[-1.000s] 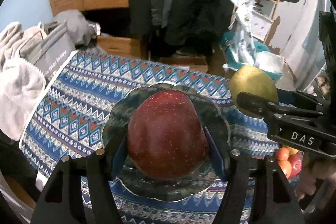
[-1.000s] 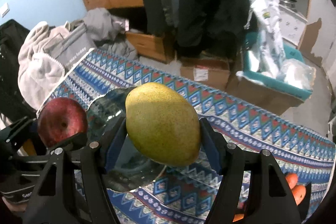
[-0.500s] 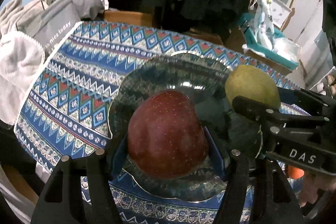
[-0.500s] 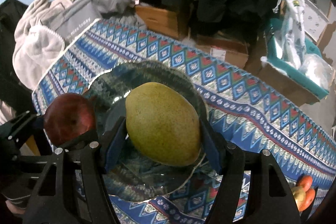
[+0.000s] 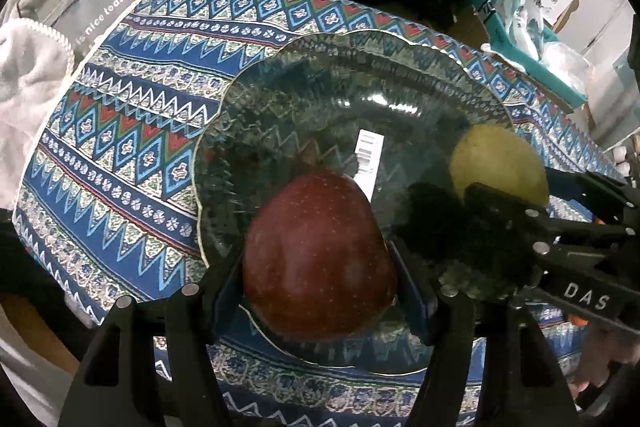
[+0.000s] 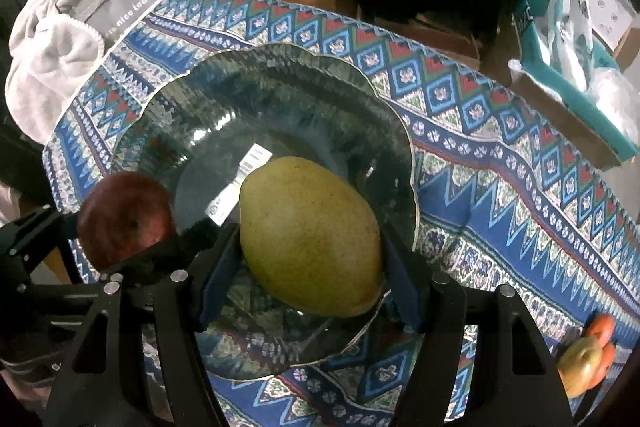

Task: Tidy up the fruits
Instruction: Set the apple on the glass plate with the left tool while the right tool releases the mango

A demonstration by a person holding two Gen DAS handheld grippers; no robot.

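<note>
Left wrist view, your left gripper (image 5: 320,267) clamps the red apple (image 5: 318,255) over the glass plate (image 5: 304,75), your right gripper (image 6: 310,267) clasps the green mango (image 6: 310,235), patterned counter (image 6: 520,163) beneath.

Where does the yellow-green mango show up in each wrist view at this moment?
Left wrist view: the yellow-green mango sits at right of centre, partly behind the right claw.
Right wrist view: the mango fills the centre, clamped between the blue pads.
Shared landmark: the white barcode sticker under the dark glass plate.
</note>
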